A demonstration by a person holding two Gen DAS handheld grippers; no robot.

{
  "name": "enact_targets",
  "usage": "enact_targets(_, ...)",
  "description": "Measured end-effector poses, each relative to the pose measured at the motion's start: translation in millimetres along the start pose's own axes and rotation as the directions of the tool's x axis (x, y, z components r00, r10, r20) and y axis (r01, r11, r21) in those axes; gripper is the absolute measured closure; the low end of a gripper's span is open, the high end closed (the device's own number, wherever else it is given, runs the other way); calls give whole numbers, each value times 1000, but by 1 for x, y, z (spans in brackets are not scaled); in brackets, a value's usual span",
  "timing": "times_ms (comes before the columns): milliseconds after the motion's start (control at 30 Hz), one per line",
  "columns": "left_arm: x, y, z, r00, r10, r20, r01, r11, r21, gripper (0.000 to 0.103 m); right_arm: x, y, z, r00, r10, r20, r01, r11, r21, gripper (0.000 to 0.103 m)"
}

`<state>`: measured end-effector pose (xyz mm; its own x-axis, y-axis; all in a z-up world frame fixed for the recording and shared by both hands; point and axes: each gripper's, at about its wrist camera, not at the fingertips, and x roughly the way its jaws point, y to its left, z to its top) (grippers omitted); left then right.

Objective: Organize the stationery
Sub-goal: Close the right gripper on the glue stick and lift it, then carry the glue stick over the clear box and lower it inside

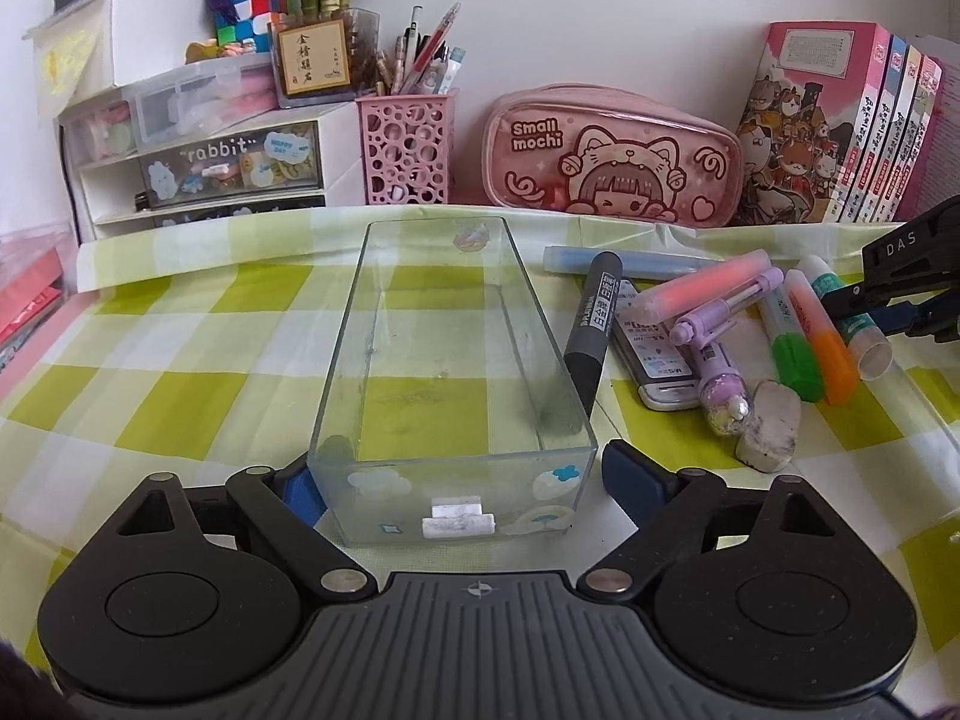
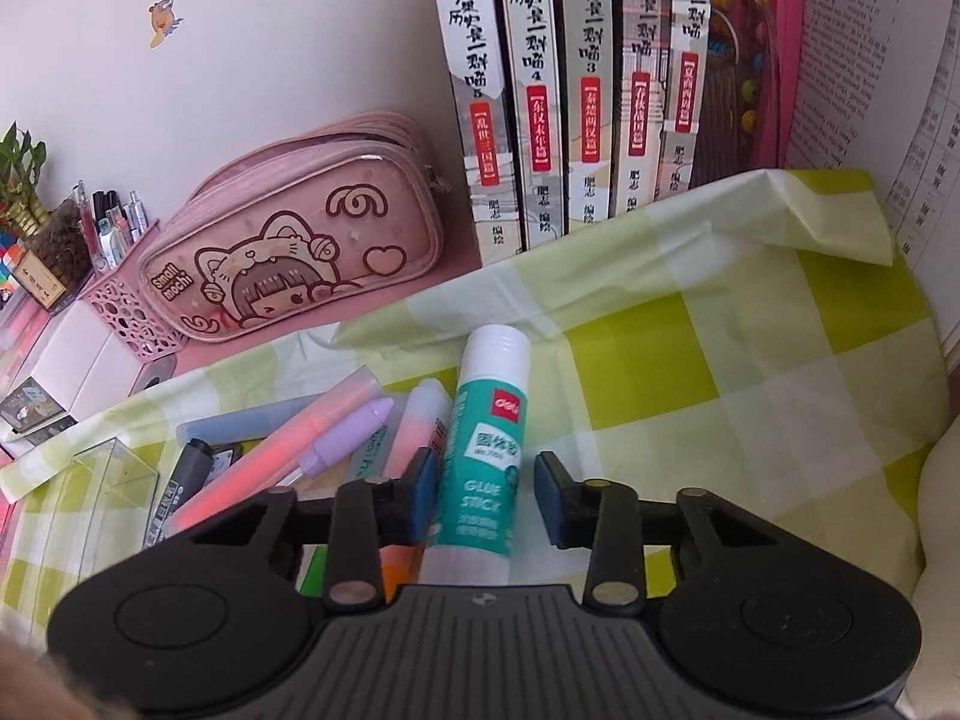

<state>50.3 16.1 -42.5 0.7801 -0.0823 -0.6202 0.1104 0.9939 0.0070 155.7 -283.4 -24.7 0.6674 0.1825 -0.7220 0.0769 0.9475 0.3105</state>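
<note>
Your left tool (image 1: 453,480) is spread wide, its blue pads flanking the near end of the clear tray (image 1: 420,330) without clearly pressing it; the left pad looks to touch the tray's corner, the right pad stands just off. The tray is a long, transparent rectangular box with small cloud and flower stickers on its near wall and a white tab at the bottom edge. It sits on the green-and-white checked cloth (image 1: 180,372) of the table, running away from you.

Just right of the tray lies the stationery pile: a grey marker (image 1: 591,324) touching the tray's right wall, a blue pen (image 1: 624,260) at the back, a coral highlighter (image 1: 702,291), a lilac pen (image 1: 720,324) with a pompom end, green (image 1: 792,354) and orange (image 1: 831,354) highlighters side by side, and a worn eraser (image 1: 770,427) nearest you.

Your right tool (image 2: 486,480) is also spread, its pads either side of the glue stick (image 2: 483,450) with a gap on the right. The glue stick is teal-labelled with a white cap, lying flat at the pile's right edge, cap pointing toward the books (image 2: 576,90).
</note>
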Motion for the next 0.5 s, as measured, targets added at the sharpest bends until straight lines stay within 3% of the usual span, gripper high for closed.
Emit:
enact_targets(67, 0, 1, 2, 1000, -7, -2, 7, 1000, 6, 26, -1, 2, -1, 1000, -6, 3, 6, 1000, -9, 70)
enact_targets(500, 2, 0, 0, 998, -54, 27, 53, 998, 28, 26, -28, 11, -8, 998, -1, 63, -1, 1000, 25, 72)
